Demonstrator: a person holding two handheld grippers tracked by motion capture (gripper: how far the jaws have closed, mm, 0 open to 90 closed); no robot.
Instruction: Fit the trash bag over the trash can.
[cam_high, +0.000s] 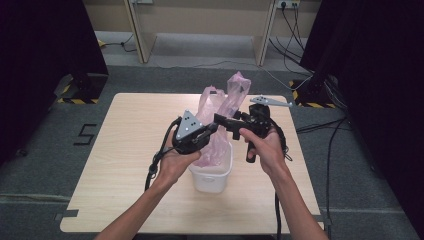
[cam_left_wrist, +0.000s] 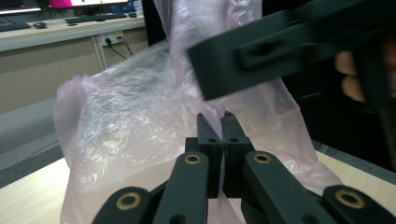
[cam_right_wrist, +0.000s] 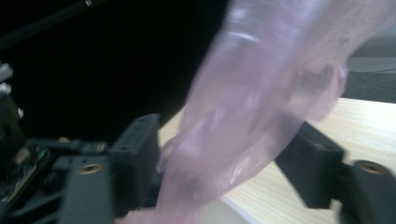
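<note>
Wooden table (cam_high: 125, 165), pink bag (cam_left_wrist: 140, 116) pinched in left gripper (cam_left_wrist: 222, 122)

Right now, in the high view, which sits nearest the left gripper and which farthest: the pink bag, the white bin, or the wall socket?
From the left gripper:
1. Pink bag, clamped in its jaws, rising just behind it.
2. White bin, directly below, on the table.
3. Wall socket, far back right, on the wall.

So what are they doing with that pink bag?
A person is fitting a thin pink plastic bag into a small white bin on a wooden table. The left hand-held gripper is shut on a fold of the bag. The right hand-held gripper has its jaws on either side of another strip of the bag, not yet pinching it. The bag's handles stick up above the bin.
</note>
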